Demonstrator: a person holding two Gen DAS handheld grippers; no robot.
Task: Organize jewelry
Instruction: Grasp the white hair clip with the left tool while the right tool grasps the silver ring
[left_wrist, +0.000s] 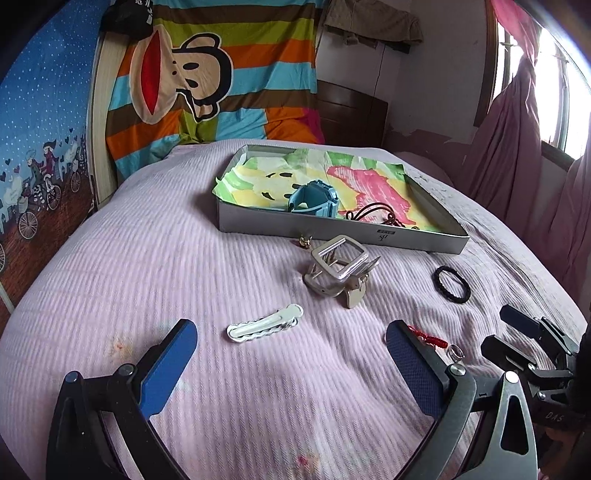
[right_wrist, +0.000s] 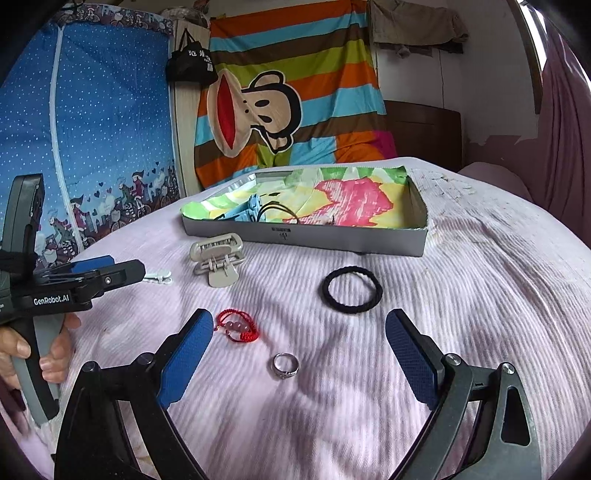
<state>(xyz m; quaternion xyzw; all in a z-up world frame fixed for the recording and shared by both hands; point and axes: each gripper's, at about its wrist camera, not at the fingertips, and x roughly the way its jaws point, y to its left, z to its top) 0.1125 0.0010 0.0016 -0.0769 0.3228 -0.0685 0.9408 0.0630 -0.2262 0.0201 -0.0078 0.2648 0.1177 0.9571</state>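
A grey box (left_wrist: 332, 230) (right_wrist: 306, 236) lined with colourful paper stands on the pink bed and holds a blue clip (left_wrist: 314, 199) and a dark cord (left_wrist: 373, 212). On the bed lie a beige claw clip (left_wrist: 340, 267) (right_wrist: 218, 260), a white hair clip (left_wrist: 264, 326), a black hair tie (left_wrist: 451, 284) (right_wrist: 350, 288), a red string bracelet (right_wrist: 236, 325) and a silver ring (right_wrist: 285, 364). My left gripper (left_wrist: 290, 343) is open just short of the white clip. My right gripper (right_wrist: 299, 332) is open, with the ring between its fingers.
The pink bedspread (left_wrist: 147, 258) covers the whole surface. A striped monkey-print blanket (left_wrist: 207, 81) hangs at the head. A small gold item (left_wrist: 304, 242) lies by the box front. Pink curtains (left_wrist: 517, 147) hang at the right.
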